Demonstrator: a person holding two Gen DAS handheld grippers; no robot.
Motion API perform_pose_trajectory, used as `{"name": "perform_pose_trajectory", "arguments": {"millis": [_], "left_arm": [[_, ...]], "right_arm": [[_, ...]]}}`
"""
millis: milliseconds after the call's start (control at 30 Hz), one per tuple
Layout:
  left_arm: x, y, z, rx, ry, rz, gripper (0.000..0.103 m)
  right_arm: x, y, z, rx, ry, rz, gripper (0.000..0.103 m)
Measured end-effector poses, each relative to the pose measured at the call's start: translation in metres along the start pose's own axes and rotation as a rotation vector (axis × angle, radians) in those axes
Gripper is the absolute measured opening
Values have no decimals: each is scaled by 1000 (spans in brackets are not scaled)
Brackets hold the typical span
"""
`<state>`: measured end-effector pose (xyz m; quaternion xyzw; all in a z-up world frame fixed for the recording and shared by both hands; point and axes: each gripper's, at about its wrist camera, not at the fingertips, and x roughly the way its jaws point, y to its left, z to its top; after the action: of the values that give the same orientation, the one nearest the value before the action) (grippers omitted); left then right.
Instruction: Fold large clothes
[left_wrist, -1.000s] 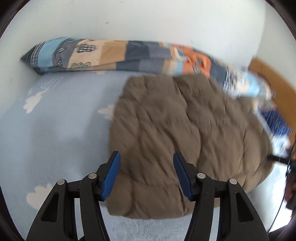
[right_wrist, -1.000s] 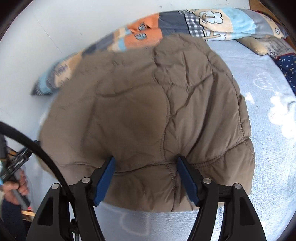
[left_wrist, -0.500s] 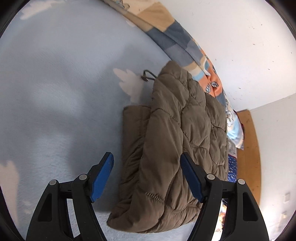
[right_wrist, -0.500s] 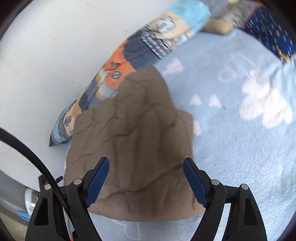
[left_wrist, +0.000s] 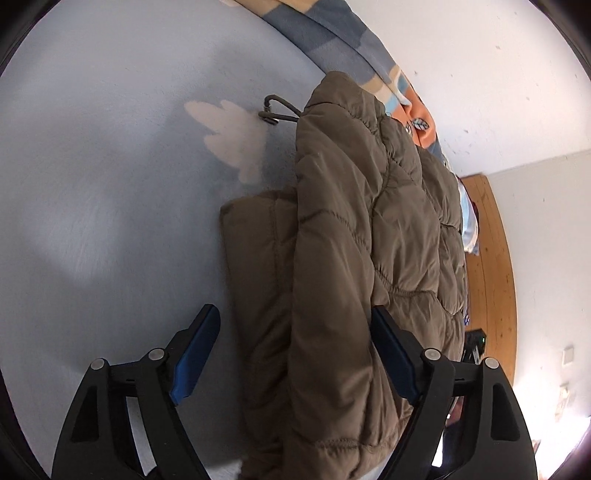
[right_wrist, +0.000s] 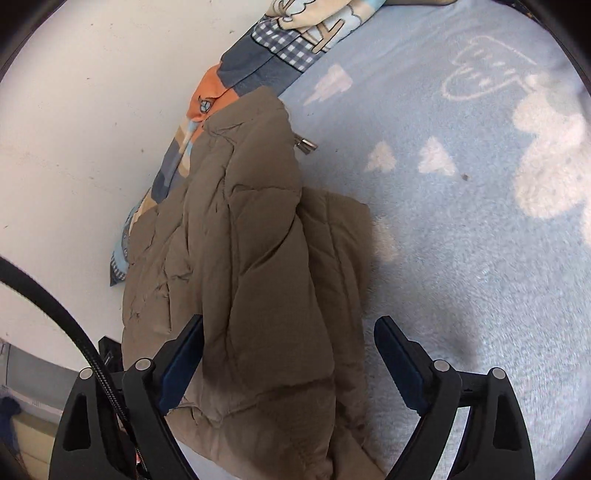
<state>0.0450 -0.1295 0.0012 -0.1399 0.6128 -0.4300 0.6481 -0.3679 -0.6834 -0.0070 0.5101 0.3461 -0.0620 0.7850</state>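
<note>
Your jacket lies folded into a thick bundle on the bed. Both your left gripper and right gripper are opening wide, gripping nothing. Little seems left beyond tidying.

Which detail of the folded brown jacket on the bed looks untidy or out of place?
A drawstring toggle pokes out from under the jacket near its far end onto the blue blanket, and a lower layer juts out sideways, so the edges don't line up.

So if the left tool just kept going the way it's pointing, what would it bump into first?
Most likely the folded brown puffer jacket on the blue bedsheet; it lies between the opening left tool's fingers, untouched, though depth is hard to judge.
</note>
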Motion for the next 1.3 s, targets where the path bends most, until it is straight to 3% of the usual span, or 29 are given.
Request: {"name": "perform_pose_trajectory", "arguments": {"millis": [300, 500, 533, 600, 633, 667, 733, 833, 967, 1133, 1300], "left_arm": [[31, 5, 42, 109, 159, -75, 89], [50, -10, 68, 166, 221, -59, 91], [54, -15, 71, 179, 221, -47, 90], [53, -28, 71, 225, 196, -18, 79], [49, -33, 68, 248, 189, -27, 61], [45, -39, 67, 263, 175, -38, 52], [39, -51, 62, 307, 148, -30, 43], [33, -64, 60, 314, 122, -7, 36], [16, -79, 49, 321, 67, 47, 31], [-12, -93, 36, 320, -12, 36, 28], [-29, -107, 20, 338, -34, 47, 27]], "right_arm": [[46, -7, 37, -99, 140, 93, 103], [91, 18, 63, -248, 271, 138, 103], [97, 21, 67, -260, 279, 145, 103], [101, 27, 68, -288, 285, 143, 103], [101, 30, 66, -305, 275, 139, 93], [101, 34, 63, -326, 267, 145, 84], [87, 41, 49, -368, 224, 173, 61], [72, 51, 39, -428, 167, 139, 49], [60, 72, 31, -502, 110, 92, 44], [37, 89, 25, -548, 58, 91, 40], [17, 96, 20, -573, 36, 92, 40]]}}
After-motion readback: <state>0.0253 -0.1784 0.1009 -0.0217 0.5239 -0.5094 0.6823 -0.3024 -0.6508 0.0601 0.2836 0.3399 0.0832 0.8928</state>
